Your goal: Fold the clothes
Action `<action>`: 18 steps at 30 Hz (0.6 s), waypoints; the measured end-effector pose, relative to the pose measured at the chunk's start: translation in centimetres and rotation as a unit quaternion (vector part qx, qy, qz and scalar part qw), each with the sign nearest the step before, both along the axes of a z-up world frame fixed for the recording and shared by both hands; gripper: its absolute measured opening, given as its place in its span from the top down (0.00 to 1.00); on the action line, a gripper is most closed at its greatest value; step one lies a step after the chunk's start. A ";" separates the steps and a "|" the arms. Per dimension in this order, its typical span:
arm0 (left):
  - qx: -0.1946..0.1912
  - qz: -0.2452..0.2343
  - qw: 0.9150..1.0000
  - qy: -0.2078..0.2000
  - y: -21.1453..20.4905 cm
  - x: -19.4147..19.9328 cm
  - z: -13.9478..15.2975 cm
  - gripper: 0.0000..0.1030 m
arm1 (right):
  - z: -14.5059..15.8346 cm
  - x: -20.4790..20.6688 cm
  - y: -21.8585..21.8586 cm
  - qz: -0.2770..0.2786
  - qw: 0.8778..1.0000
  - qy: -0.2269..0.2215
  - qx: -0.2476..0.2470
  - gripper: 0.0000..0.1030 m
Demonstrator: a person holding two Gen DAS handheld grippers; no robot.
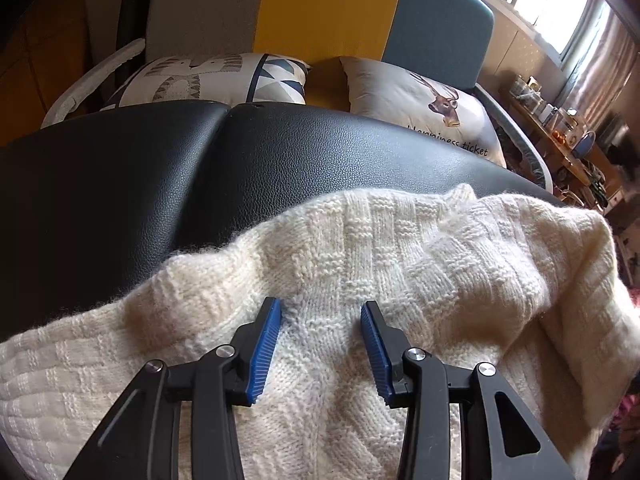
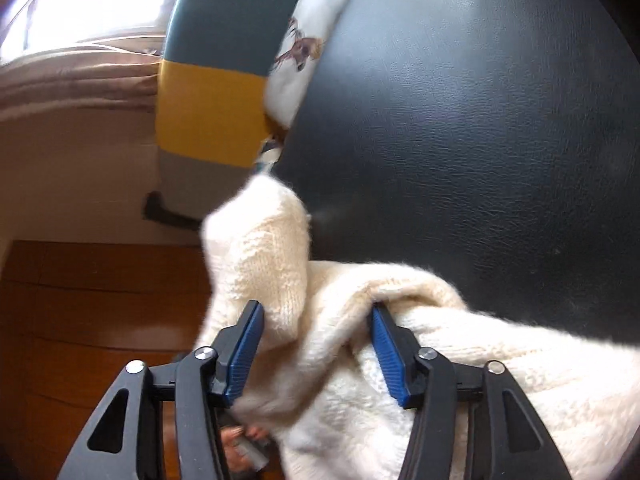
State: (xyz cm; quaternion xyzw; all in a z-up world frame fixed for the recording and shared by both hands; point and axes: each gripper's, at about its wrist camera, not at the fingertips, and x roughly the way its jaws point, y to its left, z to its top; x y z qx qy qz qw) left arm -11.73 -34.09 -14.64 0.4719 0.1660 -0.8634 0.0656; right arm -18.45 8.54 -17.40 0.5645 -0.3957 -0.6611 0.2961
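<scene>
A cream knitted sweater (image 1: 380, 248) lies rumpled on a black leather surface (image 1: 200, 168). My left gripper (image 1: 322, 312) is open, its blue-padded fingers resting on or just over the knit, with cloth between them. In the right wrist view the same sweater (image 2: 460, 360) hangs over the edge of the black surface (image 2: 480, 120). My right gripper (image 2: 318, 312) is open with a bunched fold of the sweater between its fingers. A loose flap (image 2: 260, 248) sticks up by the left finger. This view is tilted and blurred.
Behind the black surface stand two printed pillows (image 1: 208, 80) (image 1: 432, 100) against a grey, yellow and teal sofa back (image 1: 328, 4). A cluttered wooden shelf (image 1: 560, 128) and a window are at the right. Brown wooden floor (image 2: 100, 320) lies beside the surface.
</scene>
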 end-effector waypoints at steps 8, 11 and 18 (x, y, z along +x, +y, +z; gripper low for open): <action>0.002 -0.004 1.000 0.006 0.0 0.3 -0.1 0.58 | 5.1 0.4 2.9 -0.106 0.988 0.101 -0.051 0.95; 0.001 -0.018 1.000 -0.005 0.0 0.1 0.0 0.58 | 12.0 0.9 6.4 -0.128 0.969 0.212 -0.027 0.95; -0.019 -0.049 0.998 -0.030 0.6 -1.2 0.1 0.58 | 15.2 -3.0 11.3 -0.144 0.887 0.273 0.344 0.88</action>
